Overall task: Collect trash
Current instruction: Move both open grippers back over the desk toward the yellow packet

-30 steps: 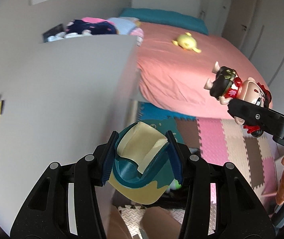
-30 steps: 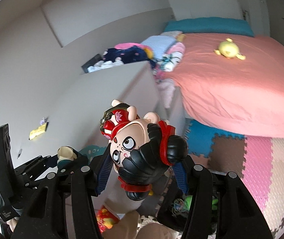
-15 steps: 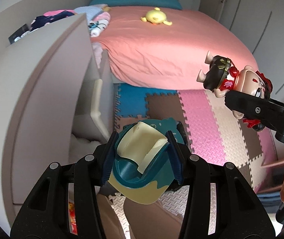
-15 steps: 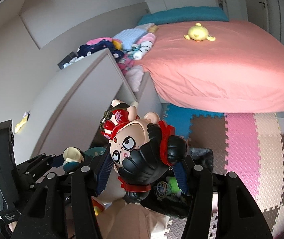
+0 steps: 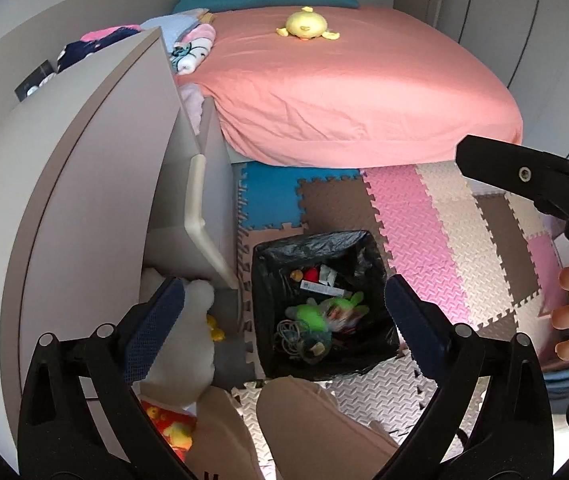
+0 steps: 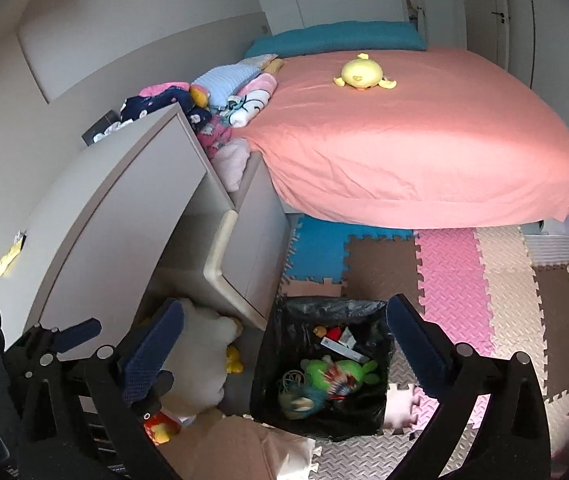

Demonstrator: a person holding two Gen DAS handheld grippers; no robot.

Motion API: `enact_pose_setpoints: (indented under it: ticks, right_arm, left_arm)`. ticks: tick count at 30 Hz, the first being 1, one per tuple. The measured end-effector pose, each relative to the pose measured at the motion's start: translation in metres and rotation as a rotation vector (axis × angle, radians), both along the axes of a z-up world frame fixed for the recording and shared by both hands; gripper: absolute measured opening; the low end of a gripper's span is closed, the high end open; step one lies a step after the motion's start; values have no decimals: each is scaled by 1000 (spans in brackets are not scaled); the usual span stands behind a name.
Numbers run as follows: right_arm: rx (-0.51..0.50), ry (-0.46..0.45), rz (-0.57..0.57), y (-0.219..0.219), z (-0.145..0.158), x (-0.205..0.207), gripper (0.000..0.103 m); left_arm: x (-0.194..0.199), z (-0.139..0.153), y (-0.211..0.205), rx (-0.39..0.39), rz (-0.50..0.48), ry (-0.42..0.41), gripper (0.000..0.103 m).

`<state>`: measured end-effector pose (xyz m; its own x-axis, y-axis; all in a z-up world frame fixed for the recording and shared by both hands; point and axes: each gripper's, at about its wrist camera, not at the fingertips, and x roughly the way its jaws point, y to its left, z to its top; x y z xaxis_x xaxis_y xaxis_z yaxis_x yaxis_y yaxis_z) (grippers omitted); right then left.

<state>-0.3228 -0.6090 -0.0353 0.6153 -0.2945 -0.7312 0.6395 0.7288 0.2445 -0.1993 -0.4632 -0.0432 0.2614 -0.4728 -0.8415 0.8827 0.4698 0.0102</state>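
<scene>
The left gripper (image 5: 284,308) and the right gripper (image 6: 284,332) both hang over a square bin (image 5: 316,240) lined with a crinkled, glossy black bag. Their jaws are opening wide and nothing sits between the ribbed blue pads (image 5: 152,328). A second ago the left one clamped a teal and cream plastic toy and the right one a big-headed doll in black and red; both are now out of the jaws, and the views have tipped from the wall and bed down to the bin.

In the bin lies the trash (image 6: 332,376): a bright green soft toy, a tangle of thin bands, a red bit and a small white carton whose print is too small to read. The bin stands on a foam puzzle-mat floor (image 5: 416,216) of ridged pink, cream, brown and blue tiles, just beside a grey cabinet (image 5: 84,184). A fluffy white plush (image 6: 200,360) lies left of the bin. Beyond, a bed (image 5: 344,88) with a smooth coral sheet carries a round yellow plush (image 5: 306,26).
</scene>
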Motion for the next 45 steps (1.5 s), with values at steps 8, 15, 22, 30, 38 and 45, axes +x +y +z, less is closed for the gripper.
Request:
enact_pose_setpoints:
  ticks: [8, 15, 22, 30, 38, 45]
  right_arm:
    - [1, 14, 14, 3, -4, 9, 101]
    - [-9, -12, 54, 13, 3, 23, 101]
    - [-7, -76, 138, 31, 21, 52, 101]
    - [-33, -102, 314, 72, 49, 106, 101]
    - [-23, -125, 425, 106, 71, 153, 101]
    - [-38, -136, 490, 127, 89, 185, 101]
  left_arm:
    - [7, 1, 9, -8, 22, 15, 97]
    - [17, 3, 19, -23, 44, 20, 97]
    - [39, 16, 39, -63, 108, 31, 97]
    - [85, 40, 88, -140, 204, 87, 96]
    - [103, 69, 113, -173, 212, 96, 96]
    - [147, 90, 162, -175, 329, 32, 96]
